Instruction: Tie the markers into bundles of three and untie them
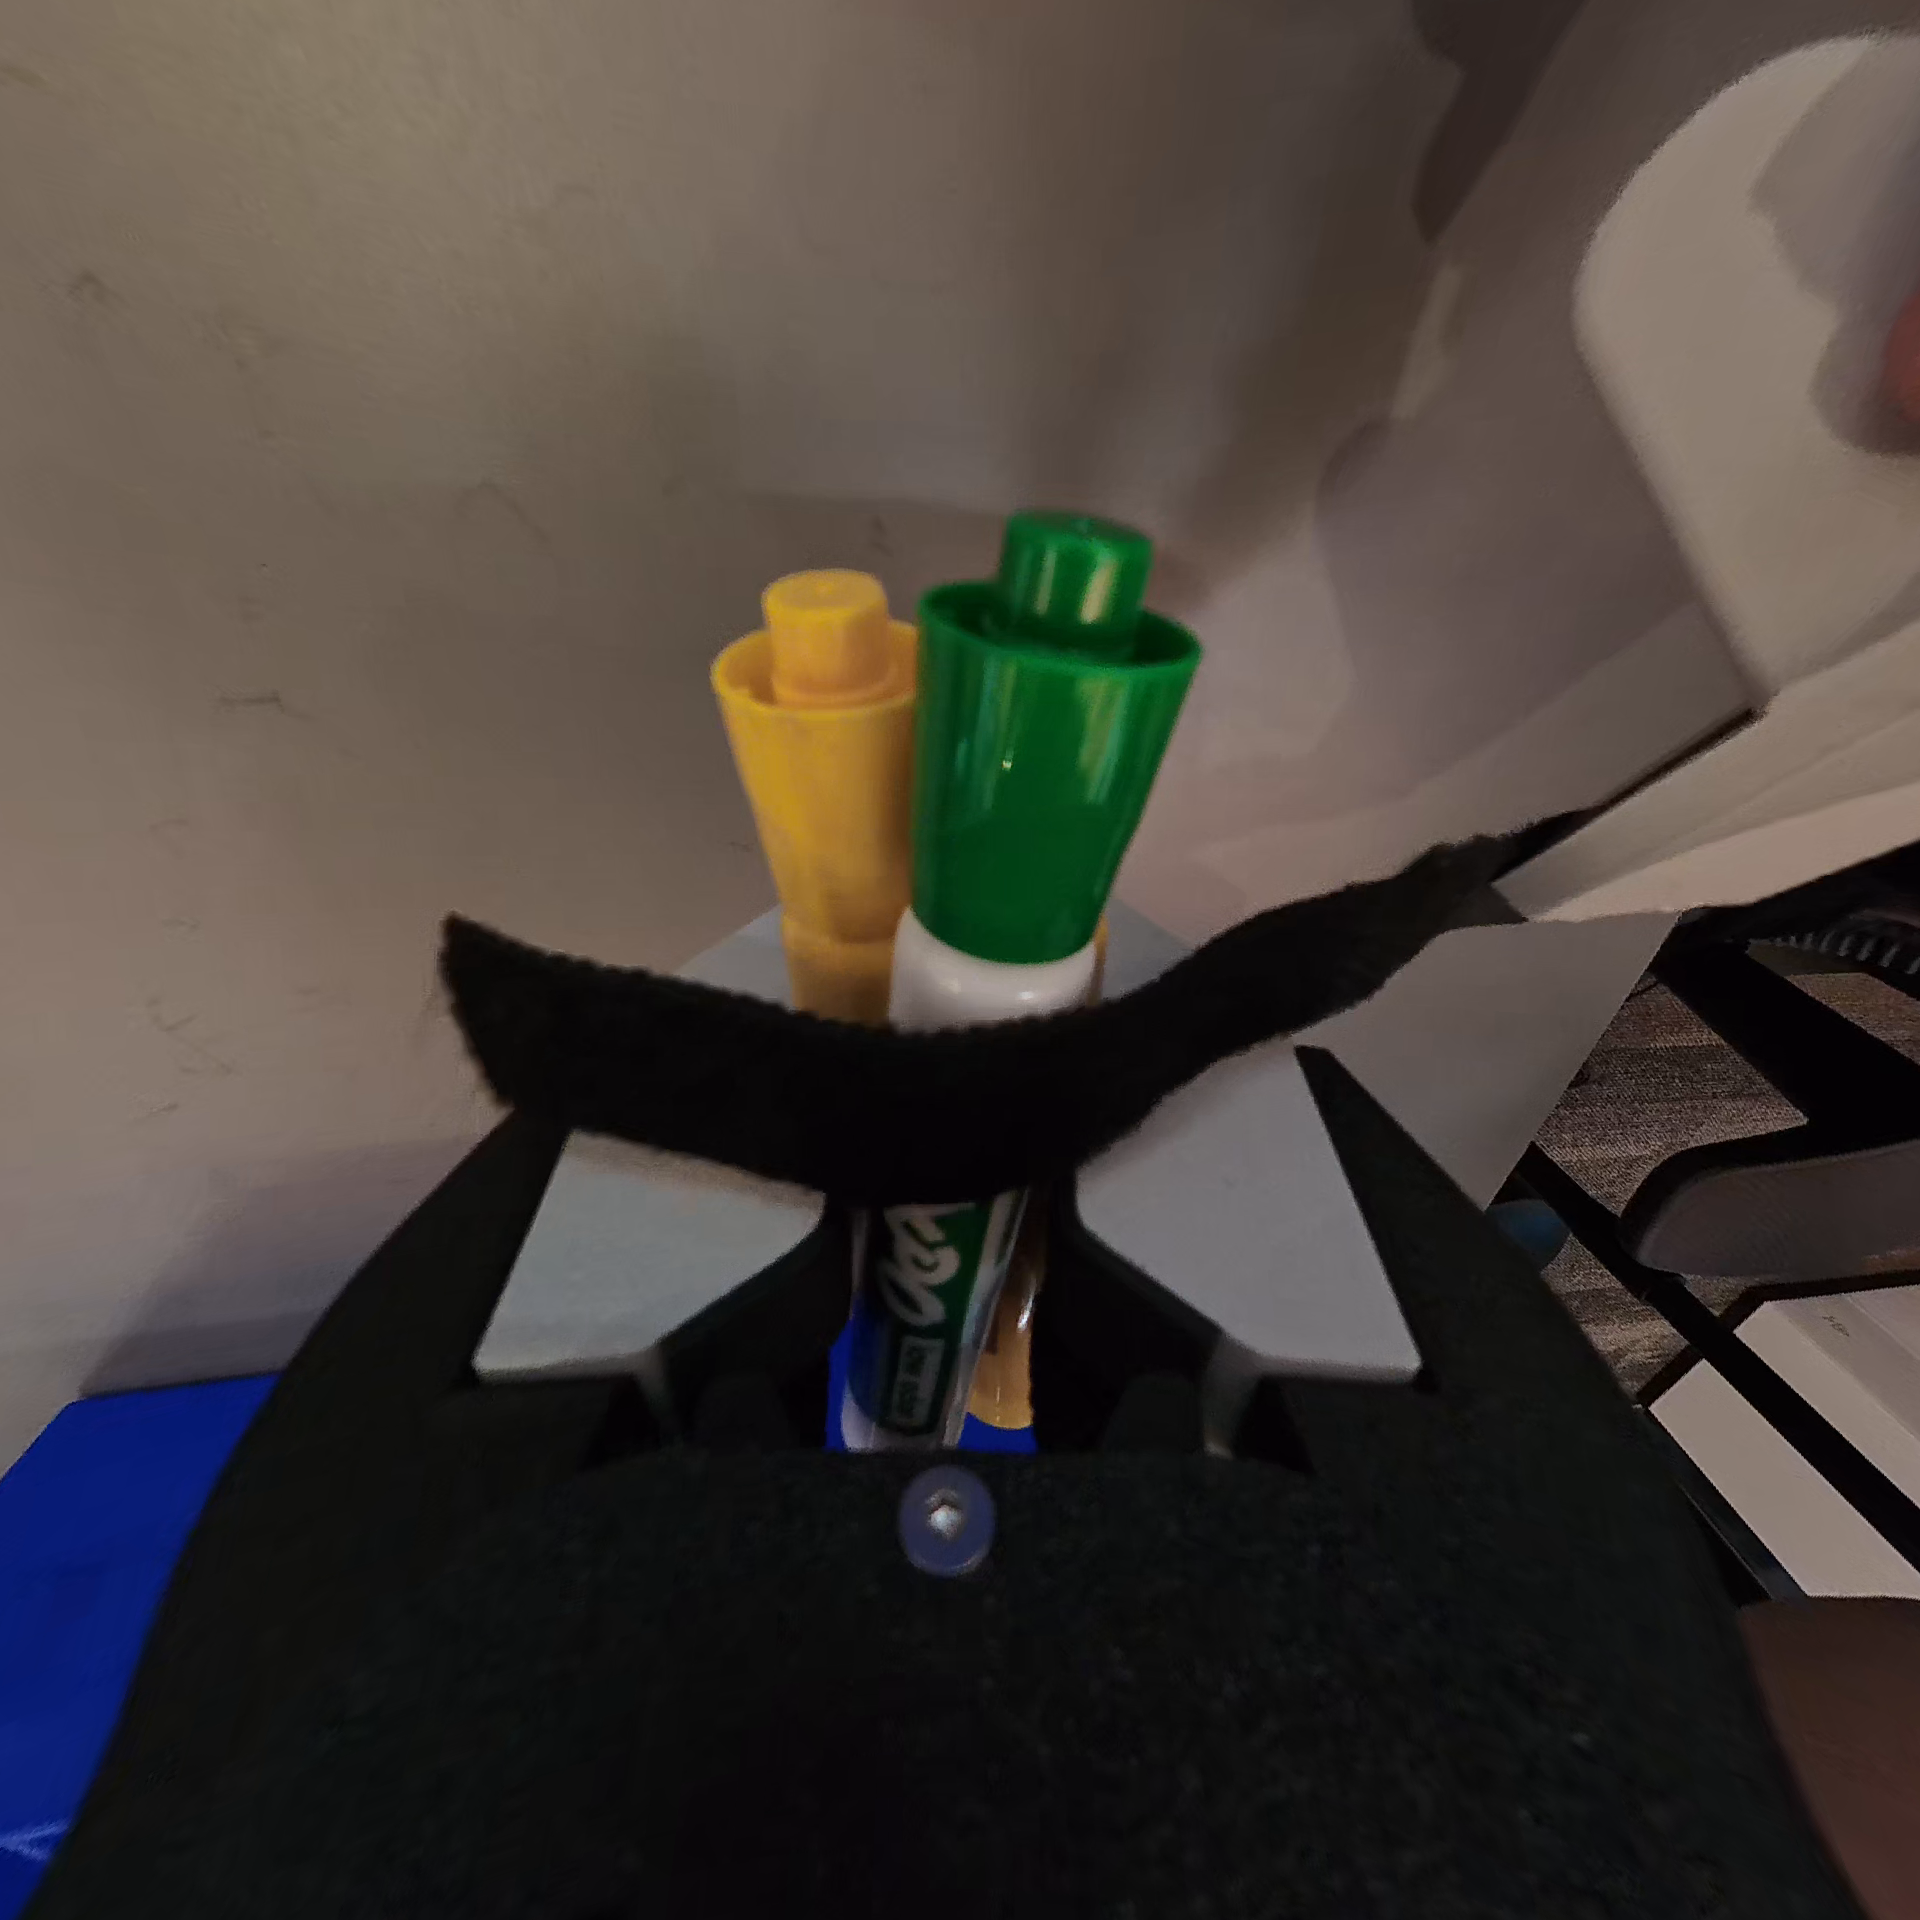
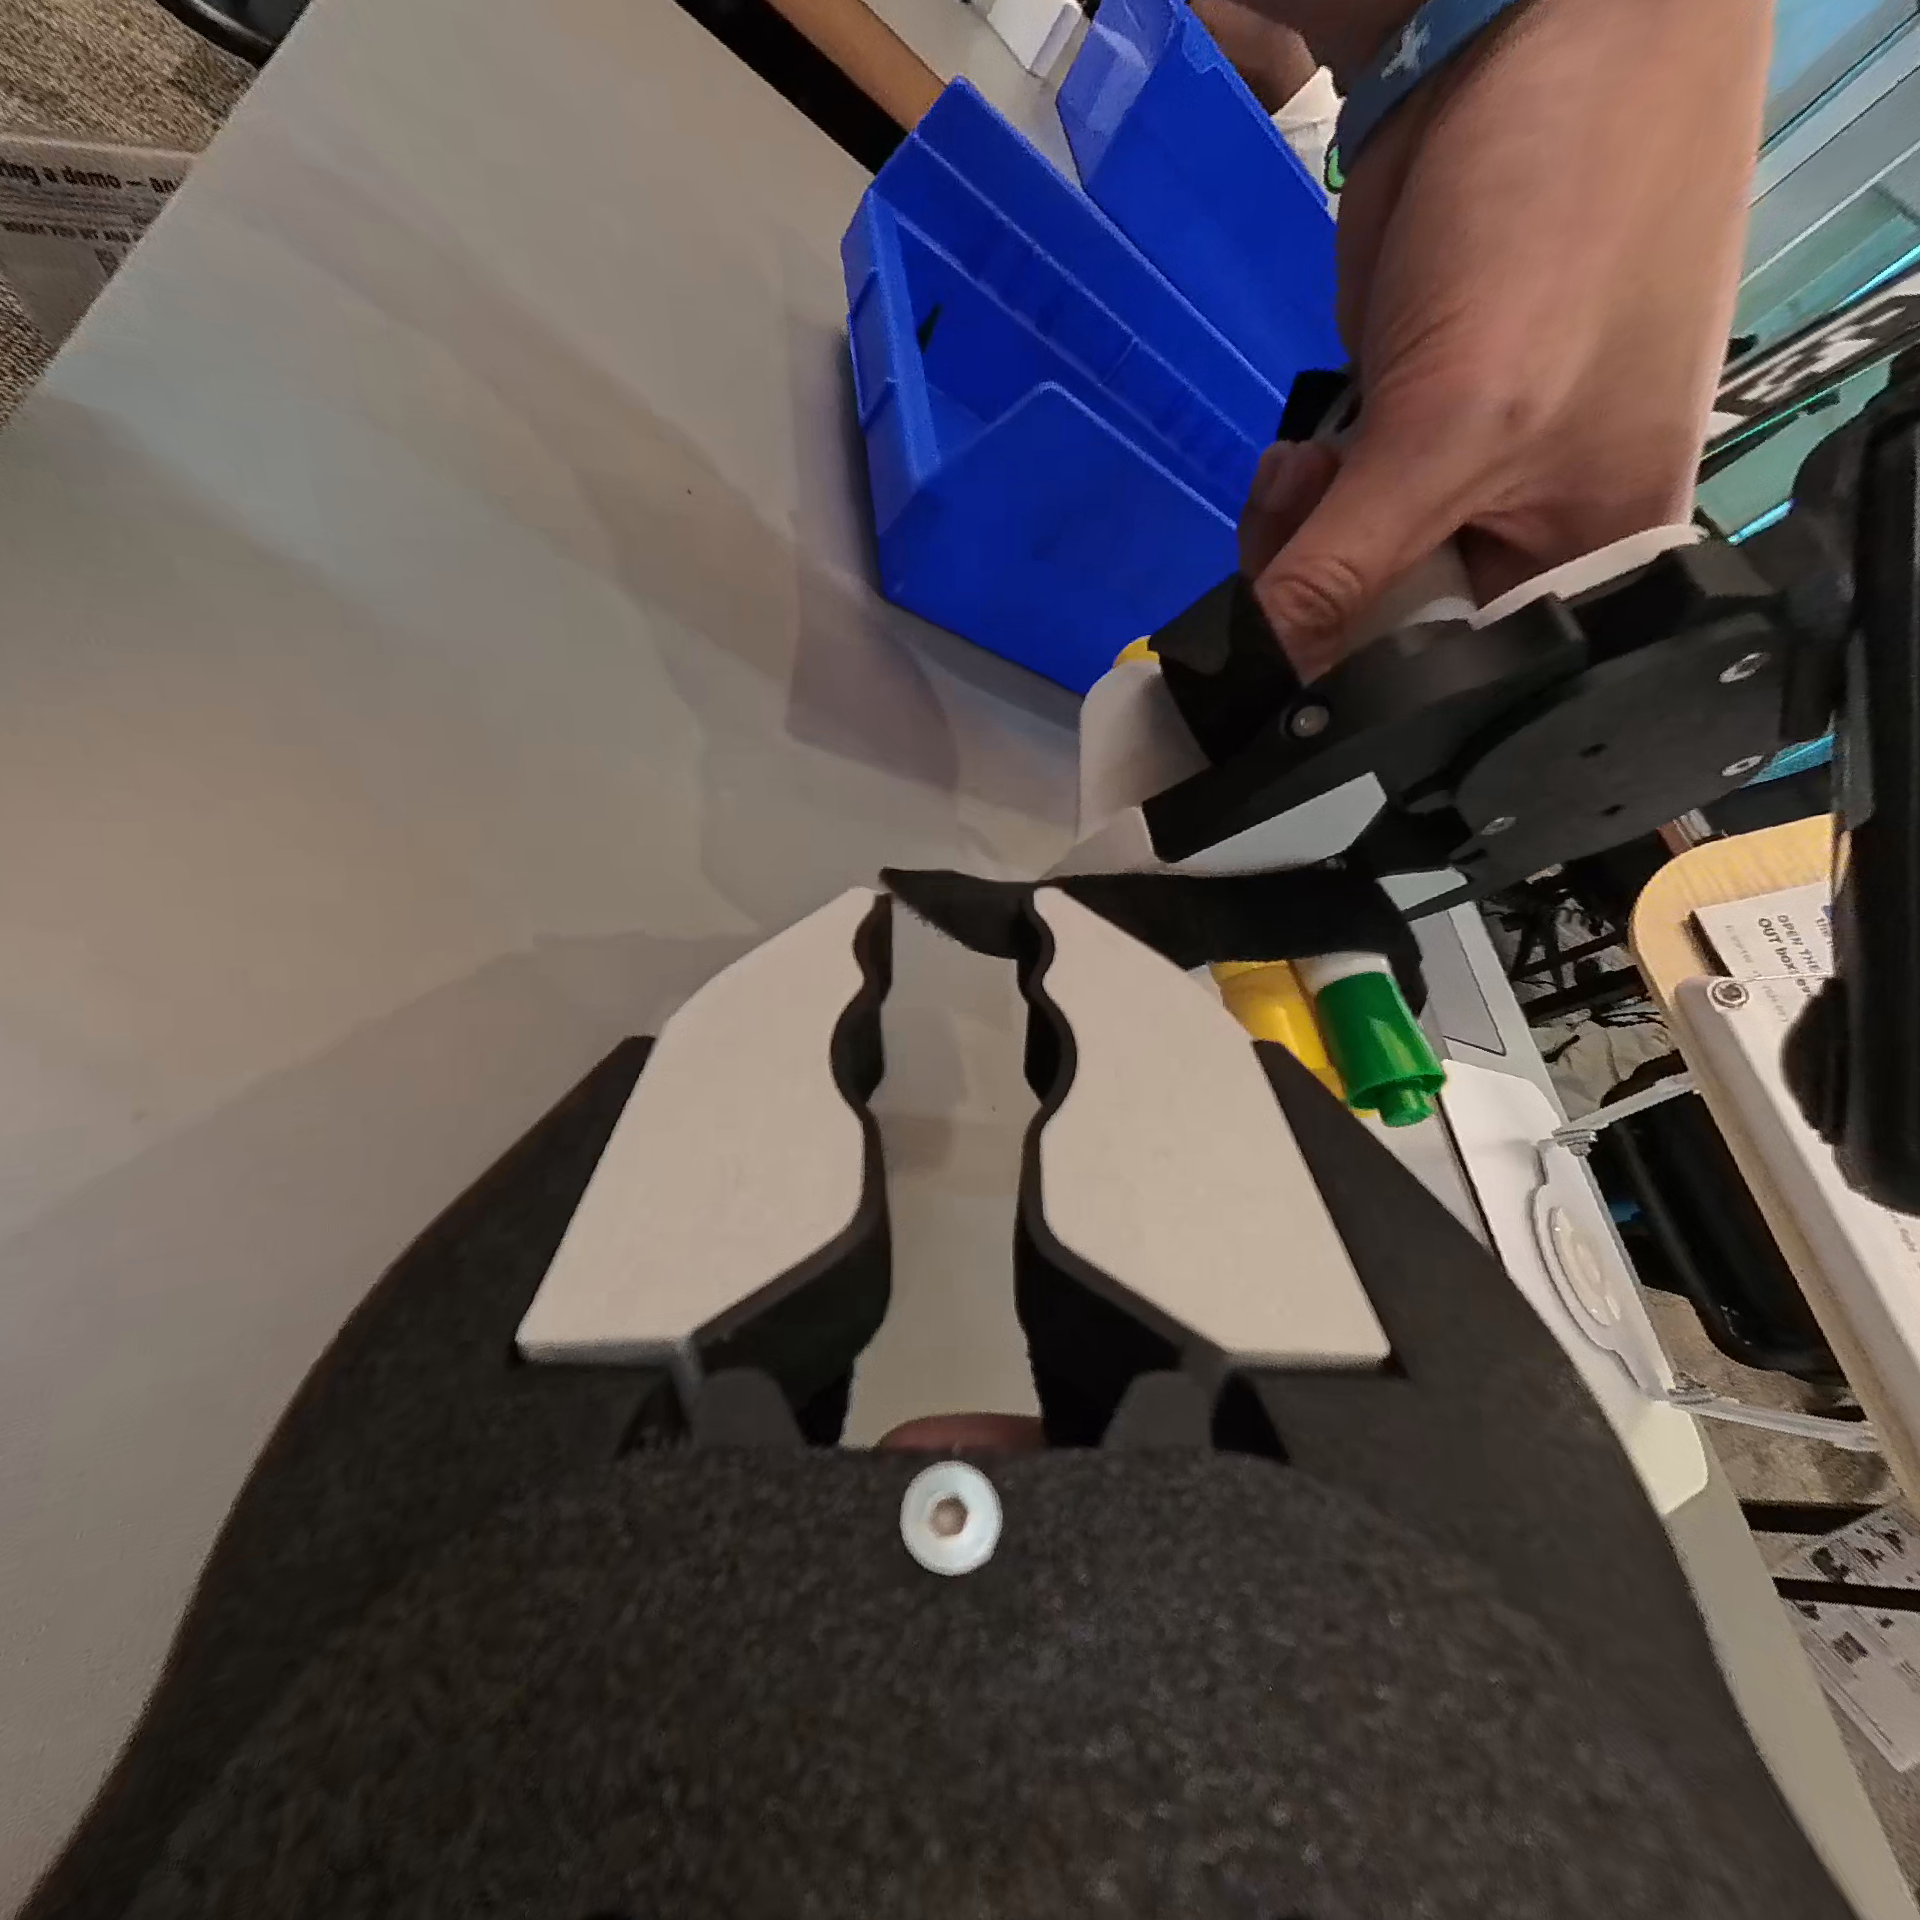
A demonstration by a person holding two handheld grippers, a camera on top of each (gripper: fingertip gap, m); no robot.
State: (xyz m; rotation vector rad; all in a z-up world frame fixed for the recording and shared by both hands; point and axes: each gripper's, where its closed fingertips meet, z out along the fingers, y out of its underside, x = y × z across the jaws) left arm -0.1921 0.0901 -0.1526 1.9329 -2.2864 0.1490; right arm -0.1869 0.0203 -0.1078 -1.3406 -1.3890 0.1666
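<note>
While strapped, green marker (image 1: 1039, 769), yellow marker (image 1: 821, 769), black strap (image 1: 831, 1081)

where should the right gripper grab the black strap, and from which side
Grip the free tail of the black strap, the pointed end at the right gripper's tips. Come straight on, away from the left gripper holding the markers; the tail hangs loose there, while the rest lies against the bundle.

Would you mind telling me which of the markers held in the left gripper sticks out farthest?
The green-capped marker: its cap tip reaches past that of the yellow marker beside it.
</note>
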